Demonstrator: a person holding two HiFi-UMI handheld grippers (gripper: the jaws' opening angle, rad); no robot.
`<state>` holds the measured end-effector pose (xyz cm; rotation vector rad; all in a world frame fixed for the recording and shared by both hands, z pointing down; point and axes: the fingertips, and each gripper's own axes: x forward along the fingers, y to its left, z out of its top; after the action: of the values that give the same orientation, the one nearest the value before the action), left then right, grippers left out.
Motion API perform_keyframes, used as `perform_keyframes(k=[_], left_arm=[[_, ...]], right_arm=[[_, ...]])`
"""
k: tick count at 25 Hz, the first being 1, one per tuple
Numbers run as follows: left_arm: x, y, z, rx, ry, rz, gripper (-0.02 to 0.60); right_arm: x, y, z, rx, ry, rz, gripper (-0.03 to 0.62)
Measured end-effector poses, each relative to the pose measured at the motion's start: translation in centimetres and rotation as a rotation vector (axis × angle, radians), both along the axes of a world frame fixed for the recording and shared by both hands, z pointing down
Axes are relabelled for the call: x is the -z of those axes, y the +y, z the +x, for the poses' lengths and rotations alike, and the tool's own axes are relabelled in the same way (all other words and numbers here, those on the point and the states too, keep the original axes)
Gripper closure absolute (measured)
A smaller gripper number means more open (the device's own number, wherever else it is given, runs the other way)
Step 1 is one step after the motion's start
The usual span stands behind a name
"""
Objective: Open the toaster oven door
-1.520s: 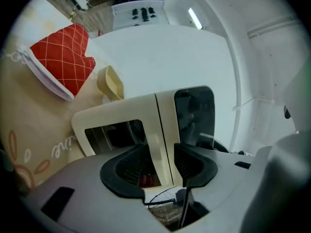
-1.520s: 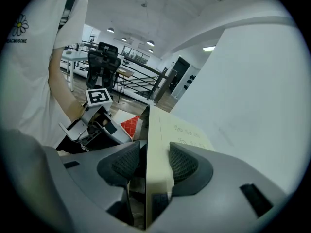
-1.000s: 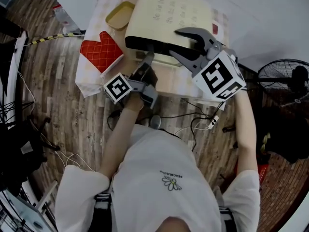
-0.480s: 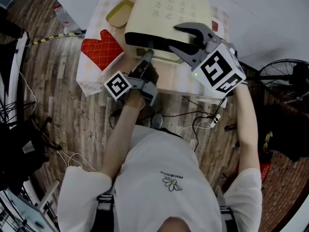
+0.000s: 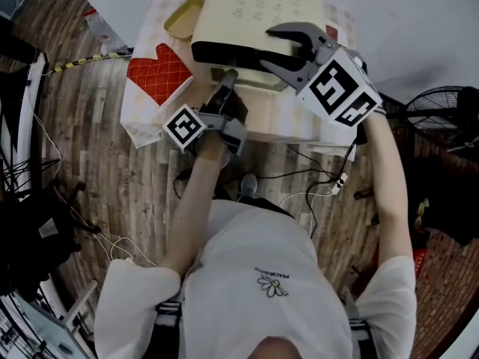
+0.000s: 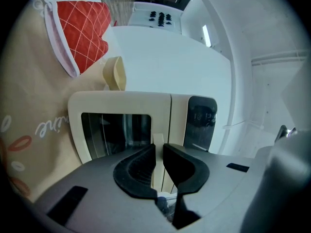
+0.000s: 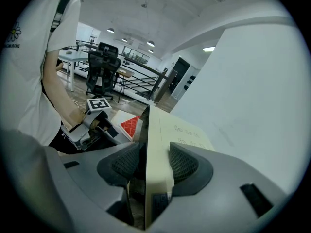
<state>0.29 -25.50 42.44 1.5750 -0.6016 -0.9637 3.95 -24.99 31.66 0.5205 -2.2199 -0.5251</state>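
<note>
Oven mitt [image 5: 157,73]: red and quilted, lying flat on the tablecloth [image 5: 146,122] left of the oven, apart from both tools.
Left gripper [image 6: 159,148]: its jaws have just been closing and now stand nearly together, clamped on the door handle [image 6: 158,138], which fills the narrow gap between the pads.
Door handle: a pale bar on the front of the toaster oven [image 5: 258,13], between the glazed door [image 6: 114,130] and the dark control panel [image 6: 200,123]. Its long axis runs across the oven's front, crosswise to the jaws.
Key relation: the handle lies straight ahead of the left gripper, which is the nearer tool. The door faces the person, so the pull would probably come toward the body.
Toaster oven: stands on the clothed table in front of the person, toward its far side.
Right gripper [image 7: 154,162]: jaws wide apart, astride the oven's upper front edge, one pad by the dark front and one over the cream top. No squeeze is evident.
Hard to make out: the door's hinge side, and whether the door has begun to part from the body. In the head view the left gripper covers the handle.
</note>
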Motion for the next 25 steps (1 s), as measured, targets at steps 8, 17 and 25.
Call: perform_keyframes(k=[8,17,25], left_arm=[[-0.2,0.3,-0.2,0.034,0.014,-0.001,0.526],[-0.2,0.5,-0.1,0.045,0.015,-0.02,0.526],[-1.9,5.2,-1.1,0.053,0.0,-0.028,0.519]], right_arm=[[0.1,0.0,-0.1,0.011,-0.002,-0.002,0.404],[0.2,0.2,0.1,0.022,0.0,-0.003,0.404],[0.1,0.3,0.0,0.034,0.002,-0.015,0.405]])
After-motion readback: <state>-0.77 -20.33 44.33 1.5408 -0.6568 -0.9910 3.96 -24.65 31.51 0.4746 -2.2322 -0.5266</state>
